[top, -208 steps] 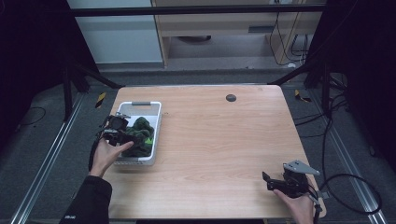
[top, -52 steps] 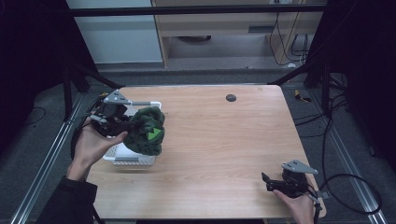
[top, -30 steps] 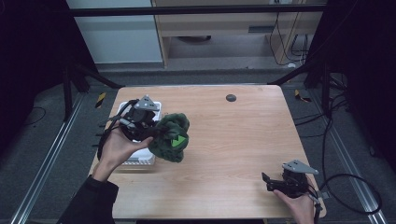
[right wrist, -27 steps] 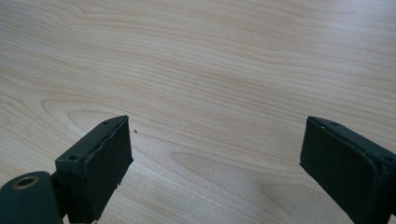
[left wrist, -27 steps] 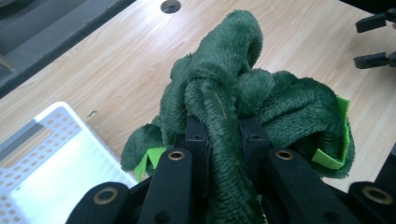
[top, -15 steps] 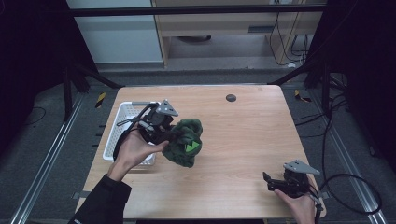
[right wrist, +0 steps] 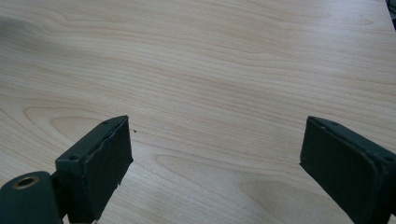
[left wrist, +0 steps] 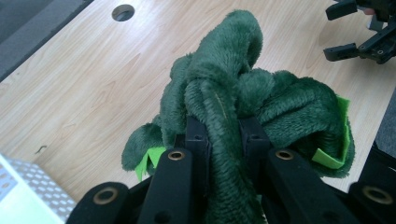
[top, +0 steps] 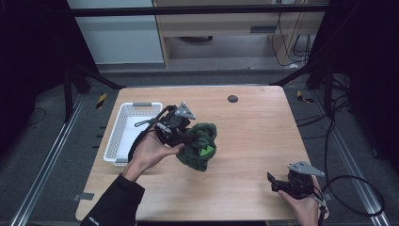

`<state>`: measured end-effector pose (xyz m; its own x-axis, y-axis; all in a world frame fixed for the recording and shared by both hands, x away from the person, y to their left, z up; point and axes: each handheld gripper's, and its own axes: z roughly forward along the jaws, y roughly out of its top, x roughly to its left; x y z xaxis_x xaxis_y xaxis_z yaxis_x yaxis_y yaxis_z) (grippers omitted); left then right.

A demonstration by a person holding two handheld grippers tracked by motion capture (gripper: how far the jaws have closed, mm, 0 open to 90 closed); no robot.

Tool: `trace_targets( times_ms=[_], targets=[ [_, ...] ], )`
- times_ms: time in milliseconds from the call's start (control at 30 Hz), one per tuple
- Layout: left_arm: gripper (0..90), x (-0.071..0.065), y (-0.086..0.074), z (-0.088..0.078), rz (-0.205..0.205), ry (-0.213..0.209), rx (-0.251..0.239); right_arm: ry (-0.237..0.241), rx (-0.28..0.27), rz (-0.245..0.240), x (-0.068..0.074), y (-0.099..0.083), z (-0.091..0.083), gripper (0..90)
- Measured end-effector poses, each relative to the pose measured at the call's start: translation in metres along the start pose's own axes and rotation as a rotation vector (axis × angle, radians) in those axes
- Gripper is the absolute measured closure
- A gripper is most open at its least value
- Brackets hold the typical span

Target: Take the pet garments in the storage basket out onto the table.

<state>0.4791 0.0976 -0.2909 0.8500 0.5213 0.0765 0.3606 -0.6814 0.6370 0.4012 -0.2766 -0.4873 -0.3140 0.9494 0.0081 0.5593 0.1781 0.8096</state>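
Gripper (top: 188,136) in my left hand is clenched on a fold of the green plush toy (top: 200,146) above the desk (top: 244,132) beside the white basket (top: 127,134); that thin pinch could slip, dropping it.

sleeve (top: 113,205): black | gripper (left wrist: 223,135): black, brass rivets | plate (top: 185,111): grey, three-cornered

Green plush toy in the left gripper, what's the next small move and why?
Probably lower it onto the table and open. The left gripper is clamped on the green plush toy, which hangs over bare wood, outside the white basket.
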Motion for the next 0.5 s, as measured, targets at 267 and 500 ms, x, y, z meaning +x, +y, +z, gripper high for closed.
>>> trace_targets(
  times_ms=[267,500],
  targets=[
    [77.7,-0.008,0.005,0.014,0.012,-0.022,0.008,-0.001,-0.003,-0.002,0.001,0.001,-0.001,9.0],
    [77.7,-0.011,0.006,0.032,0.02,-0.035,0.032,-0.003,-0.007,0.0,0.001,0.001,-0.001,9.0]
  ],
)
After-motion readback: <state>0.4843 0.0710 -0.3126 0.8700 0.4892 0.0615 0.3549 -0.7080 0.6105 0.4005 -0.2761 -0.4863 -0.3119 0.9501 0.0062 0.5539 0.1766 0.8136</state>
